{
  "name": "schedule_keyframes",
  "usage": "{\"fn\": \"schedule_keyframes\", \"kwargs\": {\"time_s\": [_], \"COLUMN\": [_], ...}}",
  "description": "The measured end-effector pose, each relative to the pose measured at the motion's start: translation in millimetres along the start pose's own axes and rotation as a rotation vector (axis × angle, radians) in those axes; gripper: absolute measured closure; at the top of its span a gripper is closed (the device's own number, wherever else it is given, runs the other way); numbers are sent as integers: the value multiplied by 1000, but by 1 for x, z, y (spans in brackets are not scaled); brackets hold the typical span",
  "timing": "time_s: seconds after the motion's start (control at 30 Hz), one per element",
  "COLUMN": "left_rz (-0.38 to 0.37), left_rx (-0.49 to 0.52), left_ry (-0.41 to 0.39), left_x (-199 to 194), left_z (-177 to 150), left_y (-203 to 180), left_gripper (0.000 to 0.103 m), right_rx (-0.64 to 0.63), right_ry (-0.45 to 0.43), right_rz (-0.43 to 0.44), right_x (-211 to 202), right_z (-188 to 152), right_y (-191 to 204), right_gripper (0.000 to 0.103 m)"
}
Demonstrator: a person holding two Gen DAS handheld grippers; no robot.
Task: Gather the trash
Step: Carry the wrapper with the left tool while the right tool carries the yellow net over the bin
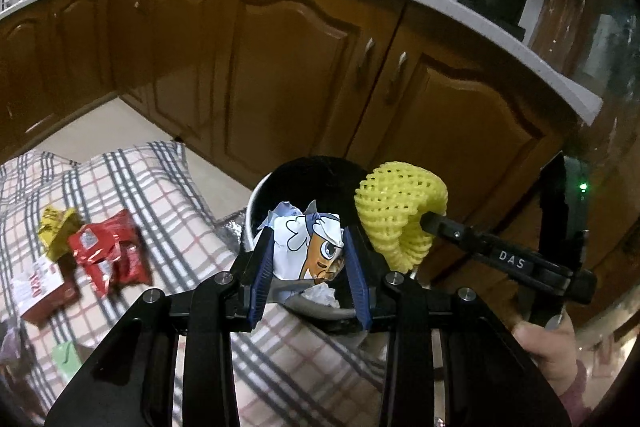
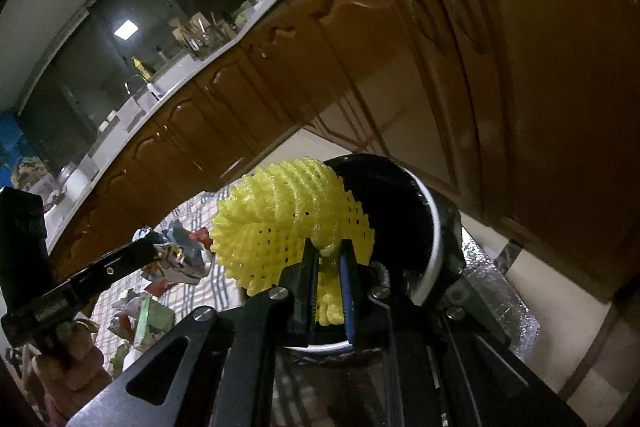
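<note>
Left claw gripped wrapper, right claw pinched yellow net; both sat over bin, lower centre, white scrap inside.

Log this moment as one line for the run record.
left hand-held gripper: shut on snack wrapper | right hand-held gripper: shut on yellow foam net | both over bin
</note>
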State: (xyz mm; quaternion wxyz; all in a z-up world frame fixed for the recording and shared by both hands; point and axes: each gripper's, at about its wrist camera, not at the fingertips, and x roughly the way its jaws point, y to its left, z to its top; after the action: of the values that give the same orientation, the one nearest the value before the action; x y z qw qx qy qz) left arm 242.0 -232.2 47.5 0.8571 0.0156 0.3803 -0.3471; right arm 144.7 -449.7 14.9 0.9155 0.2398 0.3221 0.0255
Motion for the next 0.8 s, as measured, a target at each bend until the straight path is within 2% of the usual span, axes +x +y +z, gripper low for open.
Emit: {"fn": "schedule_keyframes", "kwargs": {"time_s": [0.2, 0.6, 0.73, 0.8], "left_rz": [5, 17, 28, 28], "left_rx": [-1, 20, 27, 24], "left_ry": [49, 99, 116, 124], "left_x": [29, 57, 65, 68], "left_z": [3, -1, -1, -1], "left_y": [-3, -5, -7, -6], "left_gripper": [70, 70, 66, 59], "right_rx": [-3, -7, -6, 2], "right_ry": [31, 69, 78, 90], "right_rz": [-16, -33, -37, -38], "right_x": [14, 27, 30, 33], "right_z": [6, 7, 8, 9], "right_y": [-7, -16, -17, -19], "right_gripper": [92, 91, 88, 77]}}
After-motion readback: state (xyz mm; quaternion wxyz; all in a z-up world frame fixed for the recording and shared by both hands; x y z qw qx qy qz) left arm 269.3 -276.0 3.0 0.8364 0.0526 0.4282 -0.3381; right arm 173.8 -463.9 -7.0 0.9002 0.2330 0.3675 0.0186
